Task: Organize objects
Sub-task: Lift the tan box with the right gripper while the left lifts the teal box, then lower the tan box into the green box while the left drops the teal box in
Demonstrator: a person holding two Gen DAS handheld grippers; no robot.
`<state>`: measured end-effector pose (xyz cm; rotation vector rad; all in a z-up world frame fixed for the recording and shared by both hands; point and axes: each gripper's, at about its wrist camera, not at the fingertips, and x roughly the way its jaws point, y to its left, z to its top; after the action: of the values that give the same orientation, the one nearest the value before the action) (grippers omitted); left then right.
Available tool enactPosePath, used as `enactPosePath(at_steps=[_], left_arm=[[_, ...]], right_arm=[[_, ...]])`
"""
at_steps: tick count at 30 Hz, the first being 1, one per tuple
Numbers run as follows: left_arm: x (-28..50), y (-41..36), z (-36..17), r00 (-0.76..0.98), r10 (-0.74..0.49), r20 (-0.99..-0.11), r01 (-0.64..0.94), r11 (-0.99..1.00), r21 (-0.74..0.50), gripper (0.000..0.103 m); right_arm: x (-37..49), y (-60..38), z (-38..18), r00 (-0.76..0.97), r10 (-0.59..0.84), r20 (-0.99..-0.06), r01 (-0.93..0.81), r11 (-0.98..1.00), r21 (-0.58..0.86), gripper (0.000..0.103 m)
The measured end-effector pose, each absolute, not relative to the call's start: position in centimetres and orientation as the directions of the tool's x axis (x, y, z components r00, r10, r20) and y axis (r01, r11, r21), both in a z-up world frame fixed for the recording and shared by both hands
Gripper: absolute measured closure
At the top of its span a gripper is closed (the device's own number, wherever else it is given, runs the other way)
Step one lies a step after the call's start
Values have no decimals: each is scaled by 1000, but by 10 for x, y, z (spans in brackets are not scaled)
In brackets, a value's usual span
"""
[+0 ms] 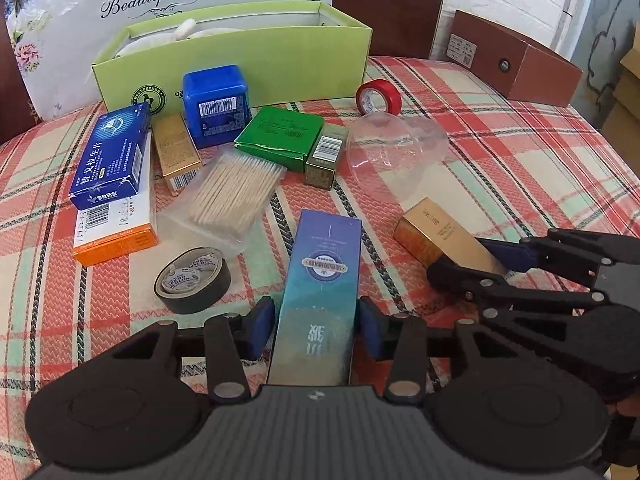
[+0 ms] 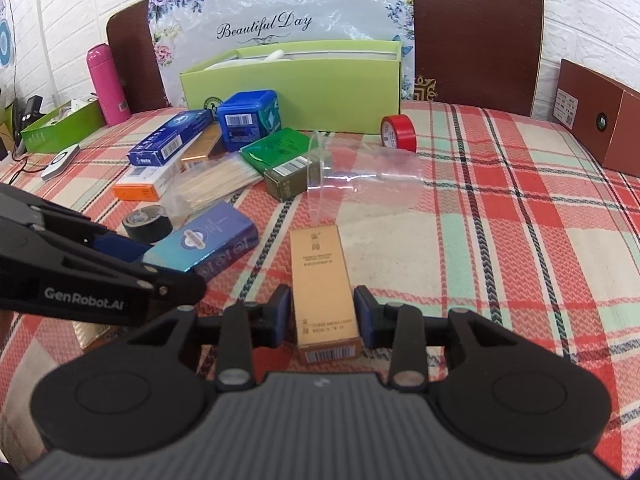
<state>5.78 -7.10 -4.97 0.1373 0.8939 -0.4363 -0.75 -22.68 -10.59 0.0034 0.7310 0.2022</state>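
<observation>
My left gripper point(image 1: 316, 326) straddles a tall teal-blue box point(image 1: 324, 280) lying on the plaid tablecloth; small gaps show between its blue pads and the box sides. The box also shows in the right wrist view point(image 2: 208, 242). My right gripper point(image 2: 322, 316) straddles a gold box point(image 2: 322, 276), pads close to its sides with small gaps; that box also shows in the left wrist view point(image 1: 436, 234). An open light-green box point(image 1: 240, 60) stands at the back.
Scattered ahead: a blue carton point(image 1: 110, 156), orange-white carton point(image 1: 116, 224), small gold box point(image 1: 176, 152), blue cube box point(image 1: 218, 104), green packet point(image 1: 280, 134), olive box point(image 1: 324, 156), cotton swabs point(image 1: 234, 192), black tape point(image 1: 192, 280), red tape point(image 1: 378, 98), clear cup point(image 1: 394, 148), brown box point(image 1: 516, 64).
</observation>
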Motion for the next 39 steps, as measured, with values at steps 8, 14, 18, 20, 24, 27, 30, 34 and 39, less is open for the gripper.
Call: enactPosePath(at_steps=[8, 14, 18, 20, 24, 27, 30, 34, 39], left_arm=[[57, -75, -52, 556, -302, -775, 421, 905, -51, 56], [57, -72, -51, 554, -302, -776, 410, 910, -62, 59], [54, -68, -48, 556, -307, -773, 401, 913, -75, 60], [52, -64, -45, 558, -309, -770, 392, 916, -84, 60], [46, -54, -25, 591, -327, -737, 392, 916, -91, 61], [46, -45, -1, 631, -354, -690, 396, 912, -105, 61], [54, -38, 27, 683, -364, -633, 396, 913, -98, 61], [76, -31, 59, 736, -365, -570, 379, 920, -99, 61], [114, -29, 88, 798, -326, -506, 340, 938, -69, 61]], right_arm=[[-5, -228, -106, 724, 175, -667, -170, 983, 73, 67], [-5, -224, -110, 726, 160, -669, -162, 985, 60, 68], [-9, -223, -108, 725, 166, -668, -169, 984, 61, 73], [-11, -226, -105, 722, 184, -667, -161, 982, 97, 73], [-19, -232, -87, 733, 247, -633, -178, 969, 173, 73], [-20, -237, -64, 762, 289, -580, -205, 957, 206, 73], [-11, -241, -37, 801, 303, -517, -225, 952, 210, 73], [12, -241, -5, 836, 315, -449, -253, 948, 193, 73], [54, -236, 19, 866, 297, -403, -261, 955, 144, 73]])
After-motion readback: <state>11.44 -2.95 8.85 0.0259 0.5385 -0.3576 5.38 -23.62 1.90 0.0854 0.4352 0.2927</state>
